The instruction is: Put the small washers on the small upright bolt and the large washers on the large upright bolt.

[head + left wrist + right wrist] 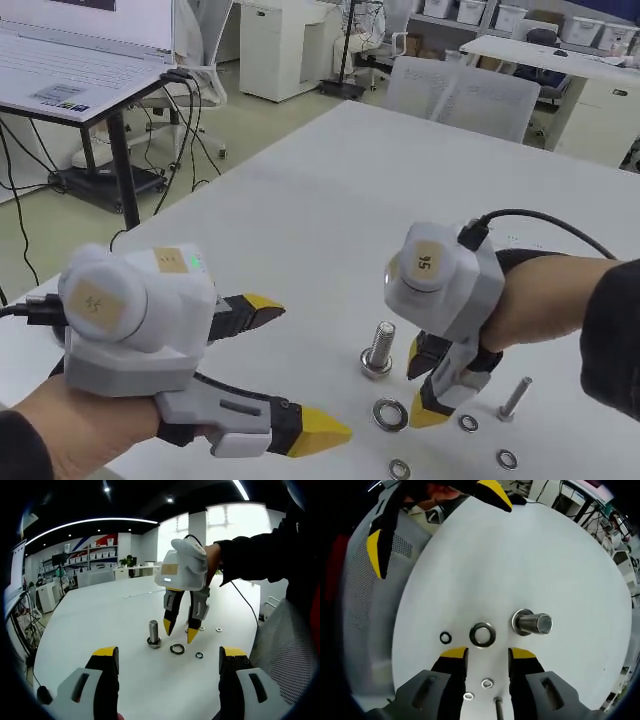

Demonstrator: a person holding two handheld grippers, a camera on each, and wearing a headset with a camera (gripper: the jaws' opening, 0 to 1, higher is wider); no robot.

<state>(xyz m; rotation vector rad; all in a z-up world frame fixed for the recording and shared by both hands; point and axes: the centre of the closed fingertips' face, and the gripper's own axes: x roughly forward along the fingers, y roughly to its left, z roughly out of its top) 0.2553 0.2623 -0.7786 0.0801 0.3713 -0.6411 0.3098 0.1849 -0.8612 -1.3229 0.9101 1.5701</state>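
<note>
Your right gripper (488,653) hangs nose-down over the surface (300,200), jaws spread a little and holding nothing, with the tips just short of the large washer (482,634). That washer lies flat and loose, and just beyond it stands the large bolt (532,623), upright on its head. Three small washers (445,638) lie scattered around the gripper: one is on the far side of the large washer from the bolt, and two are under the jaws. The small bolt (514,398) is near them, at the gripper's outer side. Your left gripper (290,368) is held well back from the parts, its jaws wide apart and empty. By this layout the task has hardly begun. No washer is on a shaft as far as you can see, and the large washer looks like the first pick. The collar at the foot of the large bolt could be its own head or a washer already seated; it is too small to tell. In the right gripper view the small bolt is cut off at the lower edge, and in the head view it seems to lean, so whether it is truly upright is unclear. More washers may lie outside the pictures.
</note>
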